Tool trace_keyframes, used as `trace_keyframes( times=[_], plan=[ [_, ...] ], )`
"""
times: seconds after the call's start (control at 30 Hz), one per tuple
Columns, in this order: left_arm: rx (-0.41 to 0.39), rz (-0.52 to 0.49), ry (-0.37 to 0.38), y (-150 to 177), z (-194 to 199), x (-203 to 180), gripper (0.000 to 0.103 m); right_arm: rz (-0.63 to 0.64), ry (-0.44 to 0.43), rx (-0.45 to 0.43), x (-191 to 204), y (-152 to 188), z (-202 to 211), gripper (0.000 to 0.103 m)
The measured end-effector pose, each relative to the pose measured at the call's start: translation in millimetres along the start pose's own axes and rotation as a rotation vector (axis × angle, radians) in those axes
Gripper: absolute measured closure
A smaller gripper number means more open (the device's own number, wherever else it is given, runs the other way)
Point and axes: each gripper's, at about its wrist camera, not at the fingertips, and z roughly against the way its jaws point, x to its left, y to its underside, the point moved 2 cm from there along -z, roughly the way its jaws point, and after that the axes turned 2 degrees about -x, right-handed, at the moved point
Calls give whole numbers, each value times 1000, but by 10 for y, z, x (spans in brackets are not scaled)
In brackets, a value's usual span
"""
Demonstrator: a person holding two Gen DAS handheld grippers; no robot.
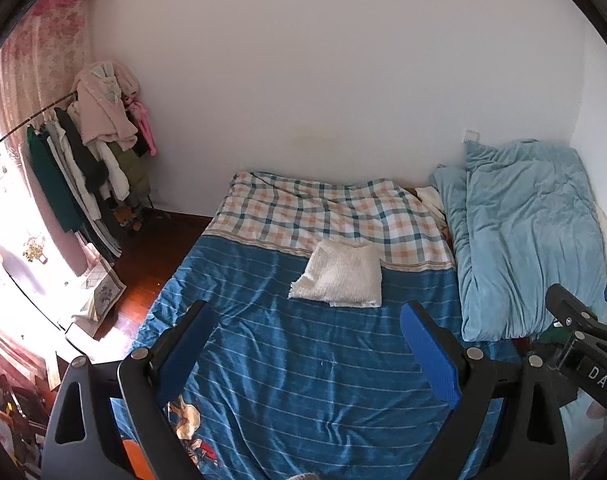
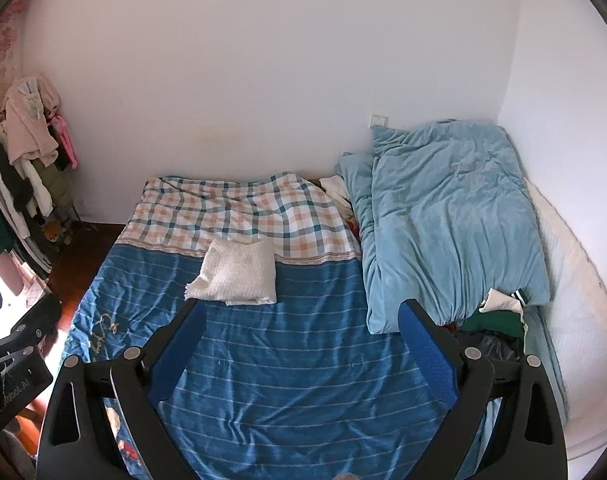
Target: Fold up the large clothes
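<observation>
A folded white knit garment (image 1: 341, 278) lies on the bed's blue striped sheet (image 1: 303, 360), at the seam with the checked part; it also shows in the right wrist view (image 2: 237, 276). A heap of dark green, black and white clothes (image 2: 495, 320) lies at the bed's right, below the light blue duvet. My left gripper (image 1: 309, 344) is open and empty, held above the sheet, short of the white garment. My right gripper (image 2: 301, 340) is open and empty above the sheet, between the white garment and the heap; it shows at the left wrist view's right edge (image 1: 583, 320).
A rumpled light blue duvet (image 2: 451, 216) fills the bed's right side against the wall. A rack of hanging clothes (image 1: 87, 160) stands at the far left by a pink curtain. Wooden floor (image 1: 143, 268) and clutter lie left of the bed.
</observation>
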Motion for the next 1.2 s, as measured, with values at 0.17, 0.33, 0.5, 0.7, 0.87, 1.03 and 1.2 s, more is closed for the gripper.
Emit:
trace_keyframes(
  times=[0.17, 0.33, 0.5, 0.7, 0.87, 1.03, 1.2],
  plan=[
    [-8, -7, -8, -20, 28, -6, 7, -3, -8, -4, -16, 20, 16, 4],
    [-18, -8, -11, -27, 56, -6, 6, 7, -14, -8, 21, 39, 40, 4],
    [-33, -12, -20, -15, 110, 29, 6, 14, -7, -13, 69, 71, 64, 3],
    [-38, -8, -17, -6, 129, 71, 6, 10, -8, -15, 89, 67, 70, 3],
    [-39, -4, -13, 10, 136, 80, 6, 8, -6, -26, 110, 67, 90, 3],
    [-36, -1, -14, 17, 140, 86, 5, 10, -5, -25, 113, 70, 84, 3],
    [-35, -2, -16, 32, 158, 78, 5, 11, -7, -25, 127, 75, 93, 3]
  ],
)
